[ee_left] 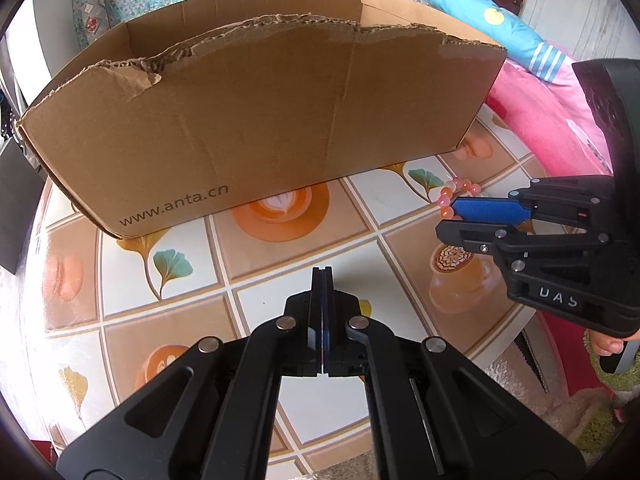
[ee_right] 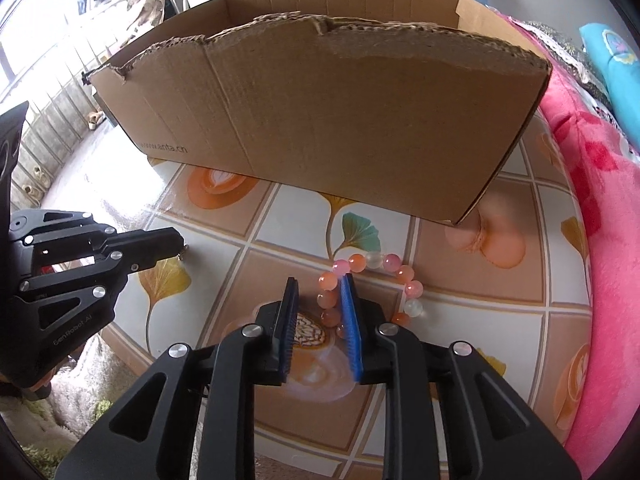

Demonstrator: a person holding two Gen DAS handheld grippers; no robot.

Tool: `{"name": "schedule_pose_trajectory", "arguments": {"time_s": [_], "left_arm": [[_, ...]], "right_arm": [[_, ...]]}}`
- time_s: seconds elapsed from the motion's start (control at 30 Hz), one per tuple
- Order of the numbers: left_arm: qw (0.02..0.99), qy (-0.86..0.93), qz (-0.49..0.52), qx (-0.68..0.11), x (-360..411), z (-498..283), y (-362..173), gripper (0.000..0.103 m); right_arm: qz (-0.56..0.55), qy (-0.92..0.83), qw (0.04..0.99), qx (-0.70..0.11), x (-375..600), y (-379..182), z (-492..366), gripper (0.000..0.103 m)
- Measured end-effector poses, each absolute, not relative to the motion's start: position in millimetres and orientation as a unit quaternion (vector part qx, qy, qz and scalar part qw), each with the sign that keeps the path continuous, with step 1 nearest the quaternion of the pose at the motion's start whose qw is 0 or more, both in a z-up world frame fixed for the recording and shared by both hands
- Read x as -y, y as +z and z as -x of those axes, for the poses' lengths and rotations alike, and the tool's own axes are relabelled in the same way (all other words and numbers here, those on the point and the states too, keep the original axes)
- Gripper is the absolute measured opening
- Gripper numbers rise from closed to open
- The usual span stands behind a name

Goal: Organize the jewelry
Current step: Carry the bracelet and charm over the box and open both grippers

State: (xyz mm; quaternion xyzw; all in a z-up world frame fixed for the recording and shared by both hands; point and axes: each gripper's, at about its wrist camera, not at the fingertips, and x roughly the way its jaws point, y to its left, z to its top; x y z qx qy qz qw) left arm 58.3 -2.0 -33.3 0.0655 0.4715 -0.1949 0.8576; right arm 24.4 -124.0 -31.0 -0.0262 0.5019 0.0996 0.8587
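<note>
A bracelet (ee_right: 374,260) of pink, orange and white beads lies on the patterned tabletop (ee_right: 460,276), just in front of a torn cardboard box (ee_right: 340,120). My right gripper (ee_right: 319,280) stands over it with its jaws a little apart. Its right fingertip is inside the bead ring, and the ring's left beads sit between the blue pads without being pressed. From the left wrist view the bracelet (ee_left: 460,190) shows beyond the right gripper (ee_left: 446,218). My left gripper (ee_left: 322,270) is shut on nothing and hovers over the table, left of the bracelet.
The open box (ee_left: 260,128) spans the back of the round table (ee_left: 380,200). A pink blanket (ee_right: 592,200) borders the table on the right. My left gripper (ee_right: 182,246) reaches in from the left edge. Shaggy rug shows below the table's front rim.
</note>
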Motion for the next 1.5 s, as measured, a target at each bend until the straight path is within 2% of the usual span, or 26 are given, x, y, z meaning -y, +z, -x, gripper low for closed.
{"name": "schedule_pose_trajectory", "arguments": {"time_s": [0.17,0.27,0.33,0.5,0.67,0.87,1.2,1.5], "left_arm": [[0.858,-0.195,-0.065,-0.471,0,-58,-33,0.000],[0.859,-0.195,-0.062,-0.470,-3,-56,-32,0.000],[0.859,-0.195,-0.060,-0.469,-4,-56,-31,0.000],[0.864,-0.201,-0.049,-0.460,-13,-51,-26,0.000],[0.870,-0.222,-0.029,-0.439,-22,-45,-13,0.000],[0.874,-0.255,0.008,-0.414,-35,-37,14,0.000],[0.876,-0.301,0.053,-0.373,-53,-43,79,0.000],[0.873,-0.332,0.068,-0.350,-50,-86,123,0.000]], "right_arm": [[0.032,0.091,0.862,-0.497,117,-31,-24,0.022],[0.016,0.088,0.862,-0.498,117,-32,-23,0.010],[-0.007,0.087,0.862,-0.500,125,-33,-27,0.010],[-0.129,0.099,0.854,-0.495,158,-30,-25,0.010],[-0.256,0.128,0.845,-0.451,198,-17,-14,0.010],[-0.356,0.162,0.830,-0.397,226,-3,-4,0.010],[-0.349,0.203,0.856,-0.323,244,71,-1,0.010],[-0.284,0.234,0.877,-0.310,238,117,-52,0.010]]}}
